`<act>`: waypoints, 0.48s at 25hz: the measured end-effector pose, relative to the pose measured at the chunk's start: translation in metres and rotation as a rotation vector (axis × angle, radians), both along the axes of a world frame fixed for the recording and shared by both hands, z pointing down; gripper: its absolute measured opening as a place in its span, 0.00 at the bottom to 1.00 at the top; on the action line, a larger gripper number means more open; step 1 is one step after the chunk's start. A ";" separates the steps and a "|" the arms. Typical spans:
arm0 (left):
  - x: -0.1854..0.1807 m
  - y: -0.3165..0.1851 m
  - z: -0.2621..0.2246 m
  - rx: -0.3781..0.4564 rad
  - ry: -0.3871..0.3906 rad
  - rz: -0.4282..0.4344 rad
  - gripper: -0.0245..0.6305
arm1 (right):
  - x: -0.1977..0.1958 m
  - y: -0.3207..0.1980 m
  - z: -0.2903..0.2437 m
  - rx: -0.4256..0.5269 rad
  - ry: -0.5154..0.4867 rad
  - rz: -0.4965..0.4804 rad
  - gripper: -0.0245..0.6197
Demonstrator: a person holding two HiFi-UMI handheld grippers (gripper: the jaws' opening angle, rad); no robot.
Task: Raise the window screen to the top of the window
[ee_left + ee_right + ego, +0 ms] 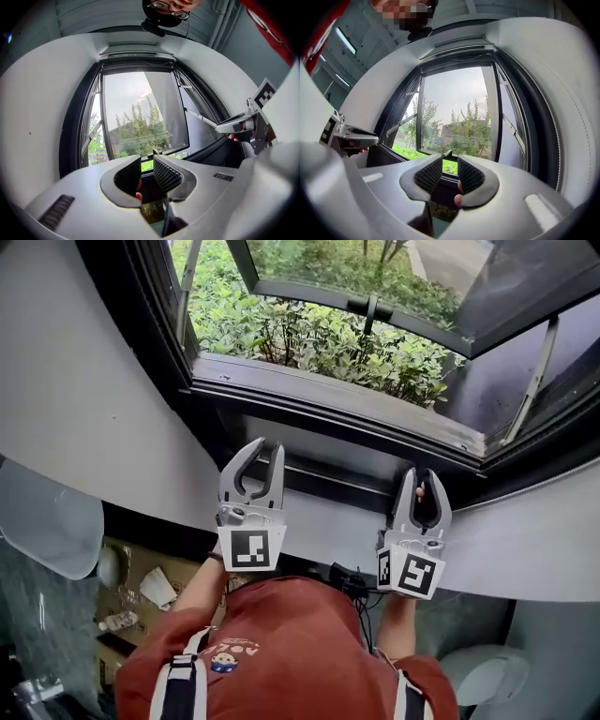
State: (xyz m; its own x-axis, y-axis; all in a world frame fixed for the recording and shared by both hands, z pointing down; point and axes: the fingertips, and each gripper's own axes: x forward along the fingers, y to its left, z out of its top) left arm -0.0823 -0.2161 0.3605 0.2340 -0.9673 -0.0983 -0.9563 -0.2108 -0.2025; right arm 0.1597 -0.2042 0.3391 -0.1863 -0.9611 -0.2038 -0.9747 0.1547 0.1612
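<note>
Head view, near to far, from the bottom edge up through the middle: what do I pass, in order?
Red shirt → left gripper and right gripper, side by side → dark window frame → green shrubs.

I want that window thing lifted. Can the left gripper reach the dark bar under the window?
Probably yes: the left gripper hovers right at the dark bar, jaws open, with nothing in between.
</note>
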 end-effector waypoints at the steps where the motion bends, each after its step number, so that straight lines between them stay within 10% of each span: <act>1: 0.001 0.001 0.006 -0.020 0.003 0.003 0.16 | -0.001 0.000 0.002 -0.006 -0.009 -0.009 0.20; 12: -0.003 0.008 0.024 -0.002 -0.001 0.025 0.16 | -0.008 0.013 0.032 -0.077 -0.031 -0.050 0.20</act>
State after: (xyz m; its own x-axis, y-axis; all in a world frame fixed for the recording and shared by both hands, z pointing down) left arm -0.0853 -0.2079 0.3841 0.2585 -0.9613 -0.0956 -0.9504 -0.2354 -0.2032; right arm 0.1515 -0.1907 0.3708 -0.2296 -0.9637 -0.1362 -0.9697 0.2145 0.1170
